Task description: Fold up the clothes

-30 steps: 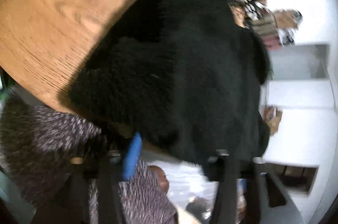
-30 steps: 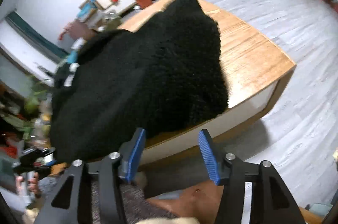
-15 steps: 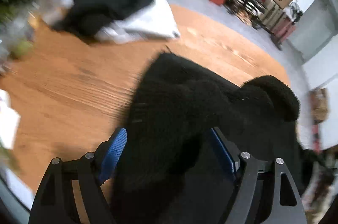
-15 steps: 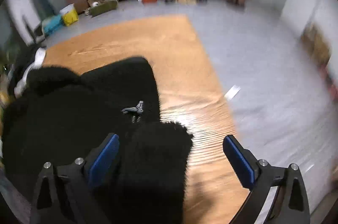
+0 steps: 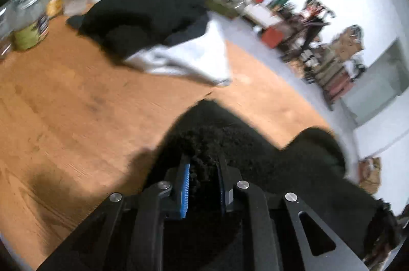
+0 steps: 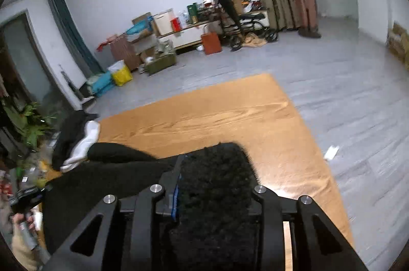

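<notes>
Fuzzy matt black fleece garment (image 5: 255, 143), smooth grained wooden table (image 5: 76, 117), glossy grey floor (image 6: 345, 91)

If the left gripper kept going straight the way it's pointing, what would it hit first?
The black fleece garment: the left gripper is closing with its pile already between the pads. Past that fold, probably the wooden table, though depth is unclear.

My left view is smeared with motion blur; my right view is sharper. Both bow hard toward dark round edges. Glare shines on the wooden table (image 6: 288, 184) just right of my right tool, and a soft shadow lies left of my left tool
</notes>
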`<act>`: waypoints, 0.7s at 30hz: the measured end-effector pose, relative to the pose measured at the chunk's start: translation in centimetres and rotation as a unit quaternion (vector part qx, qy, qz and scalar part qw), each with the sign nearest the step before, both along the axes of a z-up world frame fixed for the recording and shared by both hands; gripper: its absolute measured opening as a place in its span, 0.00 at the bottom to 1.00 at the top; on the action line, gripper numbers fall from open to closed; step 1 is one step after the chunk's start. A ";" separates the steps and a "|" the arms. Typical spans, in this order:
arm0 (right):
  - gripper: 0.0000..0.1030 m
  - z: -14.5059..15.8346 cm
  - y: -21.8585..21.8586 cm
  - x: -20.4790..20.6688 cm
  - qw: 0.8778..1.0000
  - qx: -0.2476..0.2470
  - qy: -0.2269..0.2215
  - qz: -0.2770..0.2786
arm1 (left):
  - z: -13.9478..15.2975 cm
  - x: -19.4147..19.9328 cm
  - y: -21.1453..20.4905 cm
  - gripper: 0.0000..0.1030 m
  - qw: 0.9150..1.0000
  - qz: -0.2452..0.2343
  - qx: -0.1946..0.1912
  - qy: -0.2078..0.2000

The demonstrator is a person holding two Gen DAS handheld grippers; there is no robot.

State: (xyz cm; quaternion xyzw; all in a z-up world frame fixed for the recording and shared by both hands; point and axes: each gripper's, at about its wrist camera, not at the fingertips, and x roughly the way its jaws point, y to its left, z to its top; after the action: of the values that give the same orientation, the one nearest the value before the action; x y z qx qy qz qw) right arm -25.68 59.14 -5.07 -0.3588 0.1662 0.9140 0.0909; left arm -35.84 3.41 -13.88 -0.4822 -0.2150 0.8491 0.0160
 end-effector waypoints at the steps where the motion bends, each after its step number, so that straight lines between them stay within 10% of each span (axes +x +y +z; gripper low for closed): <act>1: 0.51 -1.4 0.4 -1.1 1.000 0.007 -0.023 -0.012 | -0.7 -0.1 0.2 0.23 1.000 -0.002 -0.010 -0.006; 5: 0.57 -10.4 3.6 -3.9 0.982 -0.012 -0.170 -0.086 | 0.1 0.4 0.5 0.54 0.999 0.000 -0.047 -0.001; 8: 0.65 -8.6 5.8 -2.2 0.985 -0.074 -0.080 -0.131 | 3.5 0.9 -0.6 0.59 0.999 0.040 -0.020 -0.011; 11: 0.90 -2.7 6.5 0.8 0.976 0.005 -0.002 -0.217 | 8.6 2.0 0.1 0.67 0.998 0.059 -0.004 0.012; 12: 0.91 -0.6 5.6 1.5 0.974 0.033 0.012 -0.223 | 10.0 1.8 2.4 0.73 0.998 0.018 -0.054 0.010; 16: 0.67 1.6 -0.2 -0.7 0.992 0.043 -0.108 -0.043 | 10.2 0.4 12.0 0.72 0.956 -0.204 -0.206 -0.047; 20: 0.52 -2.8 -6.1 -3.0 0.968 0.046 -0.212 0.128 | 0.9 -3.6 14.4 0.64 0.899 -0.248 -0.302 -0.200; 21: 0.53 -4.5 -6.0 -4.0 0.965 0.047 -0.232 0.116 | -0.1 -4.2 13.8 0.66 0.905 -0.241 -0.280 -0.211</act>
State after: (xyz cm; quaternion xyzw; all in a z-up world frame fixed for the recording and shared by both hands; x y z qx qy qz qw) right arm -29.69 53.10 -9.61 -0.5734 0.0551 0.8166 0.0372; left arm -40.04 17.22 -14.02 -0.6719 0.1564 0.7229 0.0385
